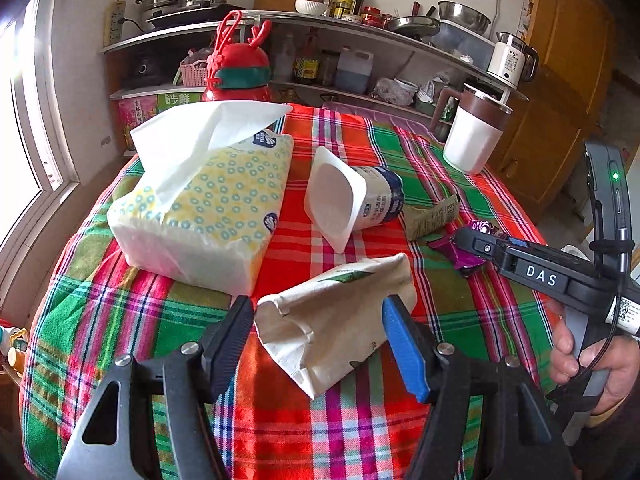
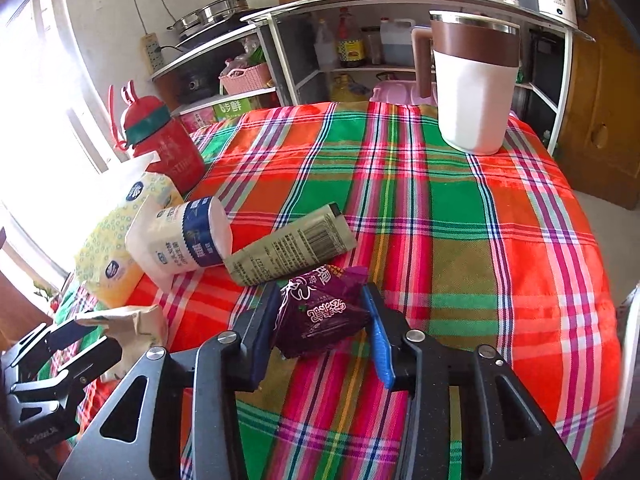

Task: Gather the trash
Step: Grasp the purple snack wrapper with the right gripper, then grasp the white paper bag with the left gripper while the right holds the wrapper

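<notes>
"DAS" label (image 1: 541, 275) on right gripper (image 2: 320, 320), around purple wrapper (image 2: 320, 318).

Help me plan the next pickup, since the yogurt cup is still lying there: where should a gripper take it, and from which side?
Grip the yogurt cup across its round labelled body, coming from above. It lies on its side on the tablecloth, with the wide square rim toward the tissue pack and the olive carton crowding its base, so the ends look poorly exposed. The mid-body looks narrow enough for the jaws.

Crumpled cream paper bag (image 1: 336, 312), tipped white yogurt cup (image 1: 352, 196), flattened olive carton (image 2: 290, 244), purple wrapper (image 2: 320, 316) lying on counter.
</notes>
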Tool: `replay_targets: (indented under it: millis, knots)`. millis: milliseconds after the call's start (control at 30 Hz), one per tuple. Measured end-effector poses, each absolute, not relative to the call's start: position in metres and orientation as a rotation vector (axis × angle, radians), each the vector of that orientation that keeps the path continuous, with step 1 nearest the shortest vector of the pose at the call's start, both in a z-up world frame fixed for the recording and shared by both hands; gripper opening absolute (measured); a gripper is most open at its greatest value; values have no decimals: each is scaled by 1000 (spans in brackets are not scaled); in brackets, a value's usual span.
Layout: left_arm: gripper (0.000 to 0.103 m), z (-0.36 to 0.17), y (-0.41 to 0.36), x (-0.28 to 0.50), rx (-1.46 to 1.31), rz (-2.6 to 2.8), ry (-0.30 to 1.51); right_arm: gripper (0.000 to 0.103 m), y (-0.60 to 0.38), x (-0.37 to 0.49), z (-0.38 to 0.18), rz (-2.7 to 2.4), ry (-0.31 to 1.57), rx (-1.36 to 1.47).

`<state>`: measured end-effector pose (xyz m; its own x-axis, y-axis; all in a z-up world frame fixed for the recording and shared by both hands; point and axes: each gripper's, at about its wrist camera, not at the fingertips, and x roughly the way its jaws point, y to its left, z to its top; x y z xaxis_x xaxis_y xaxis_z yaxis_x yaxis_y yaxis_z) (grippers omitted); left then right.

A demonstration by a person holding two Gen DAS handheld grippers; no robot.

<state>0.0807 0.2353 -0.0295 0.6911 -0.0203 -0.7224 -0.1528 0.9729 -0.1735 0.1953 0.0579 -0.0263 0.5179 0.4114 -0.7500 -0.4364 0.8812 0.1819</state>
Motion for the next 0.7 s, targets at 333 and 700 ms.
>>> replay_targets:
  millis: [333, 700]
  knots:
    - [69, -31, 203, 73, -201, -29, 832, 27, 46, 172, -22, 517, 857, -44]
    - [70, -16, 209, 77, -116, 59, 772, 27, 19, 160, -13, 516, 835, 9]
